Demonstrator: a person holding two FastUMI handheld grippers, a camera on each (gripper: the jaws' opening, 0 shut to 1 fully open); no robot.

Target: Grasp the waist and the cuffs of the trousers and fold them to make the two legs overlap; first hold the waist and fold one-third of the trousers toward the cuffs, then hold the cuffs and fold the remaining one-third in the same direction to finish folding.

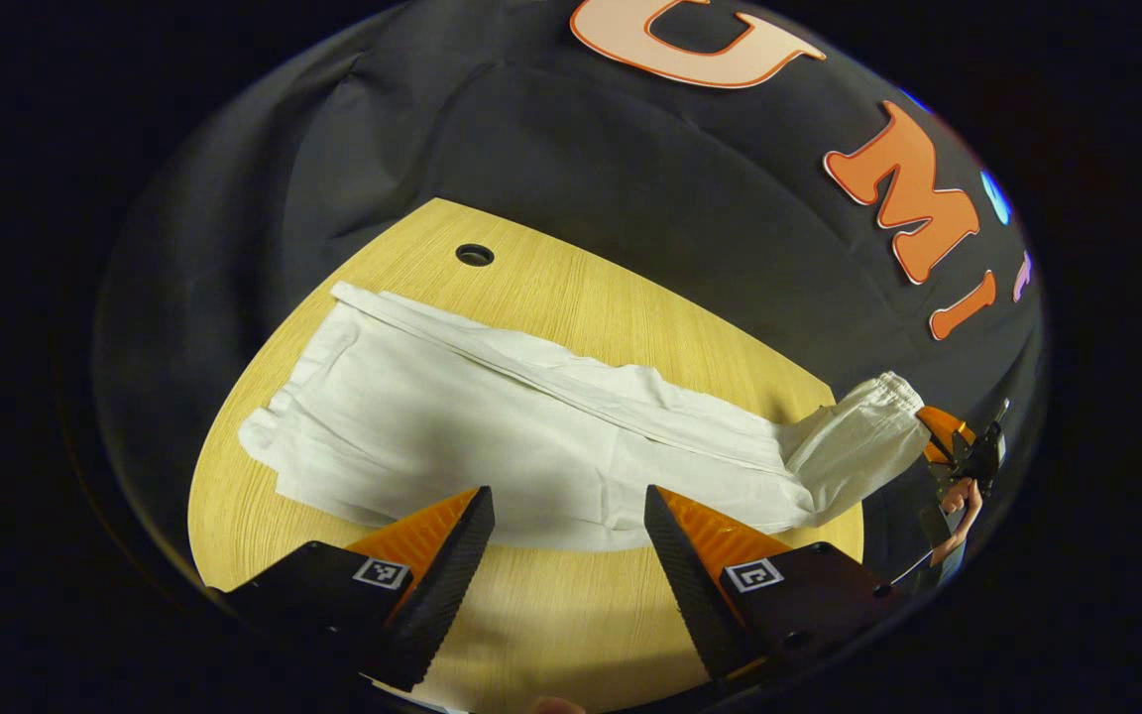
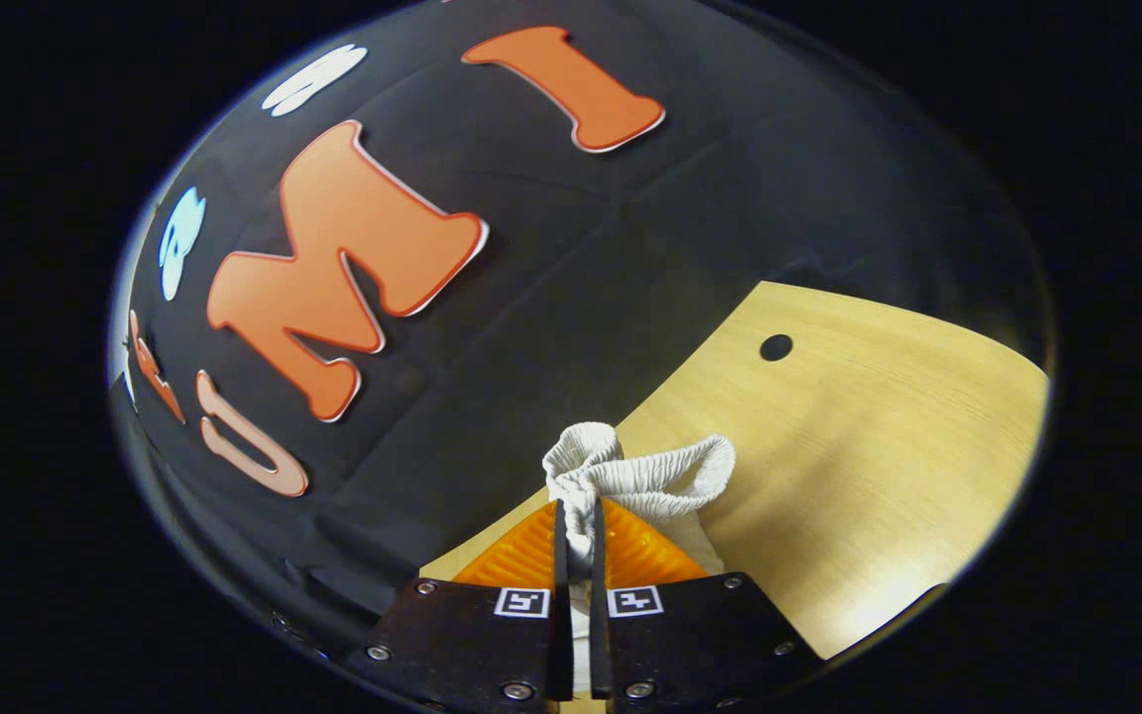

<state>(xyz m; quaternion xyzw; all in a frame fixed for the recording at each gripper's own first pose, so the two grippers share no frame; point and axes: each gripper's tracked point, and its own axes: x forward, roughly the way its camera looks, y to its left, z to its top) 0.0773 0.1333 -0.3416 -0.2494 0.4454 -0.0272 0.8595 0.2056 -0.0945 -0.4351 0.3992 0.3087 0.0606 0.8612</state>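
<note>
So in the left gripper view the white trousers [image 1: 492, 426] are spread flat across the light wooden table [image 1: 551, 615], running from the far left corner over to the right edge, with a small round hole [image 1: 475, 255] in the tabletop just beyond them. The left gripper [image 1: 566, 531] sits low at the near side with its fingers wide apart and nothing between them, tips right at the near hem of the fabric, though I can't tell if they touch it. Over at the right edge one end of the trousers, the bit with the gathered elastic [image 1: 893, 392], is lifted off the table, and the right gripper [image 1: 948, 436] is right at it with a hand [image 1: 963, 501] behind. In the right gripper view the right gripper [image 2: 577, 540] has its fingers pinched nearly together on that same bunched elastic end [image 2: 630, 471], which pokes up above the fingertips in a scrunched loop. The table [image 2: 878, 476] sits behind it to the right with a round hole [image 2: 776, 347] in it.
</note>
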